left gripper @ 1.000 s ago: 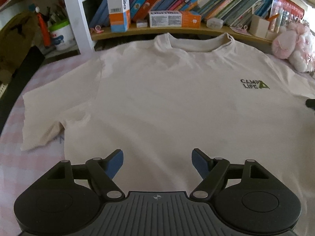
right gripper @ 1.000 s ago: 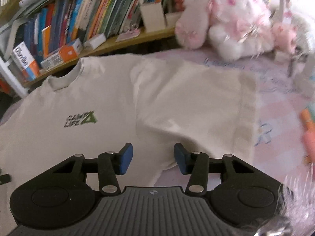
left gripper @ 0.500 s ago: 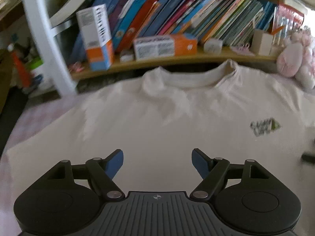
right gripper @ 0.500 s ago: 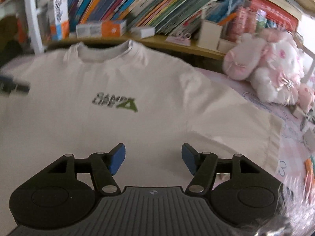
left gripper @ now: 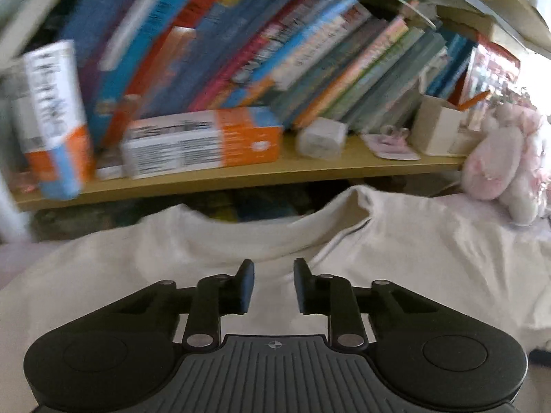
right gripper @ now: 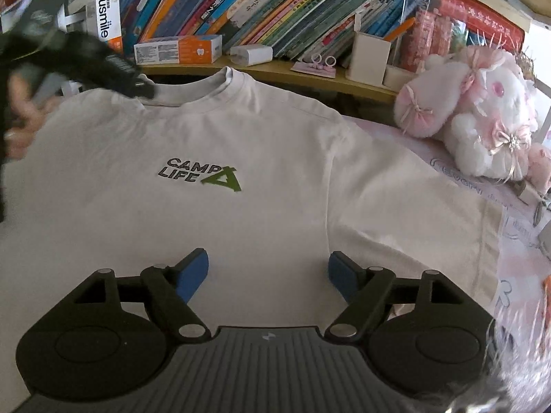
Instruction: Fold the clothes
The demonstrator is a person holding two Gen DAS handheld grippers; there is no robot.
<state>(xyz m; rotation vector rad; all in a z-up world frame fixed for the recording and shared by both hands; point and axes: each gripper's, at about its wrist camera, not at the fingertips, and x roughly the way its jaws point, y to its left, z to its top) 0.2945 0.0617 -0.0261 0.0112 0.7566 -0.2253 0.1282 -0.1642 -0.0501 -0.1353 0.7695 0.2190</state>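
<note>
My left claw (left gripper: 273, 287), just narrowed and still gapped, now hovers at the shirt (left gripper: 413, 258) collar; my right claw (right gripper: 268, 275) gapes wider over its chest.

Cream T-shirt (right gripper: 261, 144) lying flat, front up, its "CAMP LIFE" logo (right gripper: 199, 175) left of centre. The right gripper (right gripper: 268, 272) hangs over the lower chest, jaws just opened wide, only flat cloth below the gap. At upper left the blurred left gripper (right gripper: 137, 86) reaches the collar (right gripper: 206, 86); contact is probably made. Plush toy (right gripper: 475, 117) at right, beside the shelf of books (right gripper: 292, 3).
</note>
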